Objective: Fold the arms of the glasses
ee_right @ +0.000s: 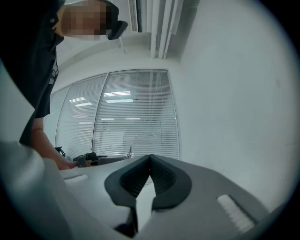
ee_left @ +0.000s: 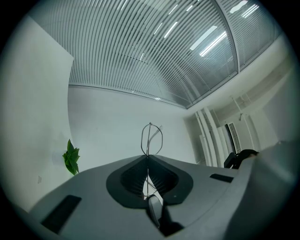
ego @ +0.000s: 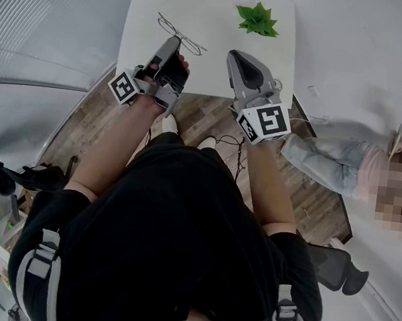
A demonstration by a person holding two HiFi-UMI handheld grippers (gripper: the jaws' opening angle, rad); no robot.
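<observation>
Thin wire-frame glasses (ego: 181, 34) hang over the near part of the white table (ego: 143, 11), held up by my left gripper (ego: 175, 41). In the left gripper view the jaws (ee_left: 148, 157) are shut on a wire of the glasses (ee_left: 151, 138), and one lens loop rises above the tips. My right gripper (ego: 232, 54) sits to the right of the glasses, apart from them. Its jaws (ee_right: 150, 157) are shut with nothing between them. The right gripper view also catches the left gripper (ee_right: 89, 159) and a bit of the glasses' wire (ee_right: 130, 151) at the left.
A green paper plant (ego: 257, 19) (ee_left: 71, 157) lies at the table's far right. A person in jeans (ego: 332, 161) sits on the wooden floor to the right. A black office chair (ego: 10, 176) stands at the left, another chair (ego: 337, 267) at the right.
</observation>
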